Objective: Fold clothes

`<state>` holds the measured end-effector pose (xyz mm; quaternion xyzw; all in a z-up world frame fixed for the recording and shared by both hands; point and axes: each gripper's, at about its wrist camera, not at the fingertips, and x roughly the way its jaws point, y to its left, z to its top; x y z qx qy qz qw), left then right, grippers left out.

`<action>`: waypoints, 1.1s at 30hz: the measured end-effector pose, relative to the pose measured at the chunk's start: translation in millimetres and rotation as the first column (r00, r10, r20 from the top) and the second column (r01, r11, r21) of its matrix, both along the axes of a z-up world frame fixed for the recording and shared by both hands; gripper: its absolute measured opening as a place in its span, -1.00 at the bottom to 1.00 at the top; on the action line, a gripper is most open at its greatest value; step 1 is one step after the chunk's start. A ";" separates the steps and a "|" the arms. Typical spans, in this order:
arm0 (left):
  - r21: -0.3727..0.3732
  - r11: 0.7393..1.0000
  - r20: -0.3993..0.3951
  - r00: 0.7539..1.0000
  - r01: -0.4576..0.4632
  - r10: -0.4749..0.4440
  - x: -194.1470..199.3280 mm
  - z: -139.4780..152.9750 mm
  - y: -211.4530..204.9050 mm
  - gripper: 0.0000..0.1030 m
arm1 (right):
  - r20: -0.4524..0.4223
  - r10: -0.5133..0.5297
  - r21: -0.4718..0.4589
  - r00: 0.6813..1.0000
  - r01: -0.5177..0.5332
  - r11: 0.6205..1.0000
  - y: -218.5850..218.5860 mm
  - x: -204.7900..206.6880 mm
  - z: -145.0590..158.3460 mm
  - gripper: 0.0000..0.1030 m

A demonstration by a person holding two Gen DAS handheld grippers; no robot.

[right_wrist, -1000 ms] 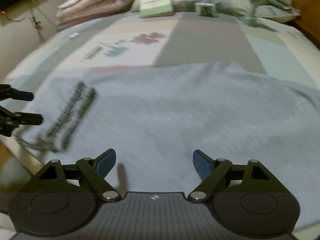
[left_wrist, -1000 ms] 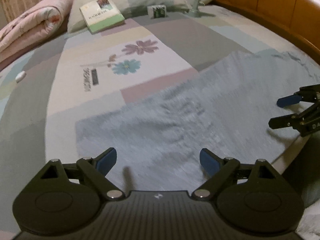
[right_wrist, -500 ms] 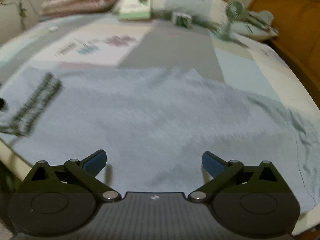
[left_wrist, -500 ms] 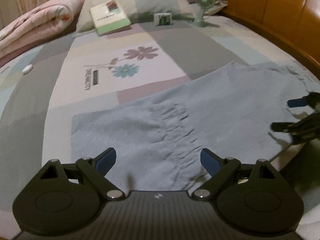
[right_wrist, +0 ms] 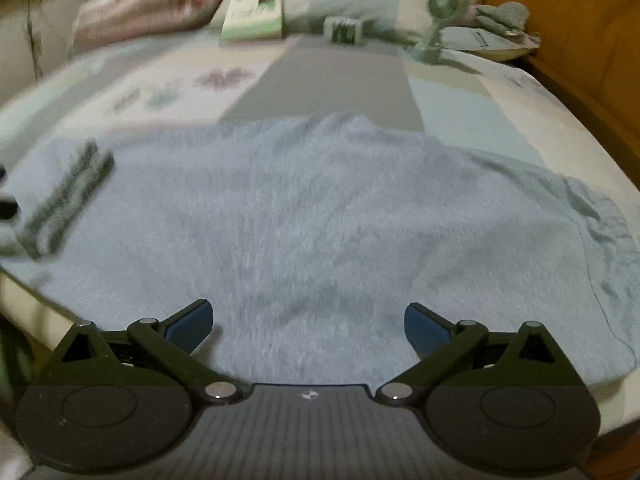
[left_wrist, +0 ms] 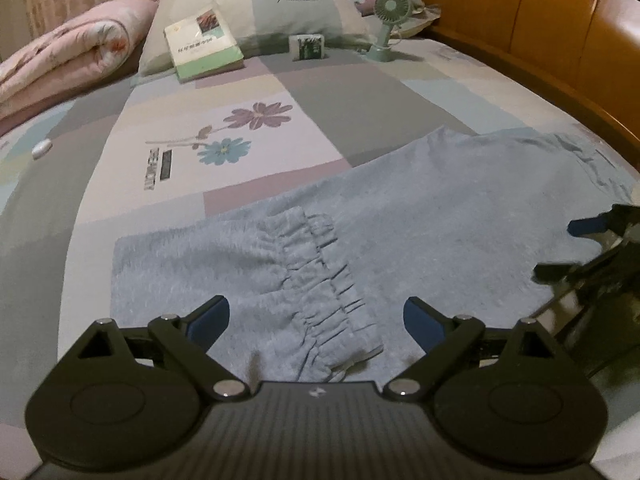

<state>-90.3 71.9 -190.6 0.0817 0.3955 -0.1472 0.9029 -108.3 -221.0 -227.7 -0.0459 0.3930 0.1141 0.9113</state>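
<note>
Half a second before, my left tool (left_wrist: 316,314) sat a bit farther back; now it had come closer over the gathered waistband (left_wrist: 320,280) of the light blue pants (left_wrist: 420,216). My right tool (right_wrist: 308,322) had slid too, and its view stayed smeary from moving. Both tools were spread wide apart and gripped nothing, same as before.

The pants lay flat across the near part of the bed (left_wrist: 360,92). They were folded, with the crinkly waistband lying on top near my left tool. The cloth reached to the bed's near edge.

The left view showed the waistband sharp and clear, right between the blue pads (left_wrist: 210,316). It also showed my right tool (left_wrist: 568,248) off at the right side, over the far end of the pants, its two fingers apart. The right view showed the waistband (right_wrist: 68,200) only as a dark blurry stripe at the left. It showed the wrinkly right end of the pants (right_wrist: 600,232) better.

At the head of the bed I saw a book (left_wrist: 202,46) leaning on a pillow (left_wrist: 280,12), a small box (left_wrist: 309,47), and a little green fan (left_wrist: 386,24) standing up. A rolled pink quilt (left_wrist: 68,60) lay at the left. A small white thing (left_wrist: 42,148) lay on the sheet; I could not tell what it was. I saw no baskets or bins.
</note>
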 end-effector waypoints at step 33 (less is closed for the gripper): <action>0.122 0.992 0.073 0.996 0.041 -0.050 -3.6 -10.9 -32.2 0.89 | -0.049 -0.263 0.195 0.964 0.267 0.944 -136.2 77.3 -12.8 1.00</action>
